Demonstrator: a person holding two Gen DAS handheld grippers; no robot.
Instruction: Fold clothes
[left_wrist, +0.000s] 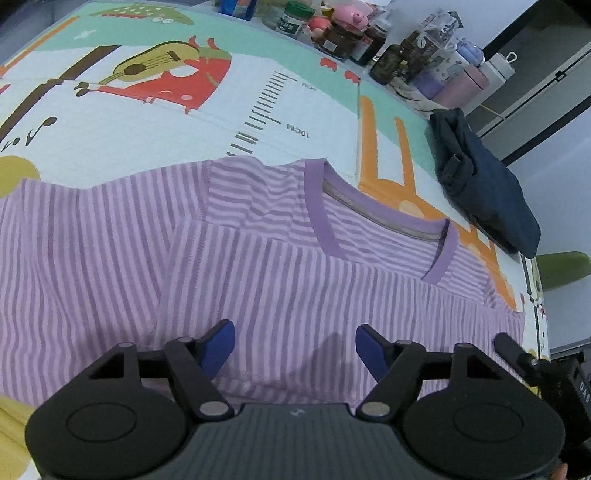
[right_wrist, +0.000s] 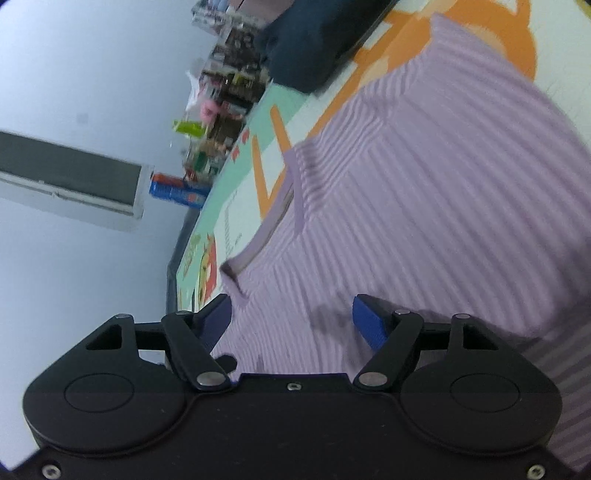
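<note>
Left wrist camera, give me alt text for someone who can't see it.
A purple striped shirt, partly folded with its collar showing, lies on a colourful cartoon play mat. The open left gripper hovers over its near edge. A folded dark blue garment sits to the right, with bottles and jars crowding the far edge.

Before us, the purple striped knit shirt (left_wrist: 258, 266) lies flat on the cartoon-printed play mat (left_wrist: 147, 122), its neckline toward the far right. Beyond that neckline, at the mat's right edge, we find the folded dark navy garment (left_wrist: 487, 192). Behind everything, along the far edge, stands a row of jars and bottles (left_wrist: 369, 40). A green rounded object (left_wrist: 561, 267) sits off the mat's right side.
</note>
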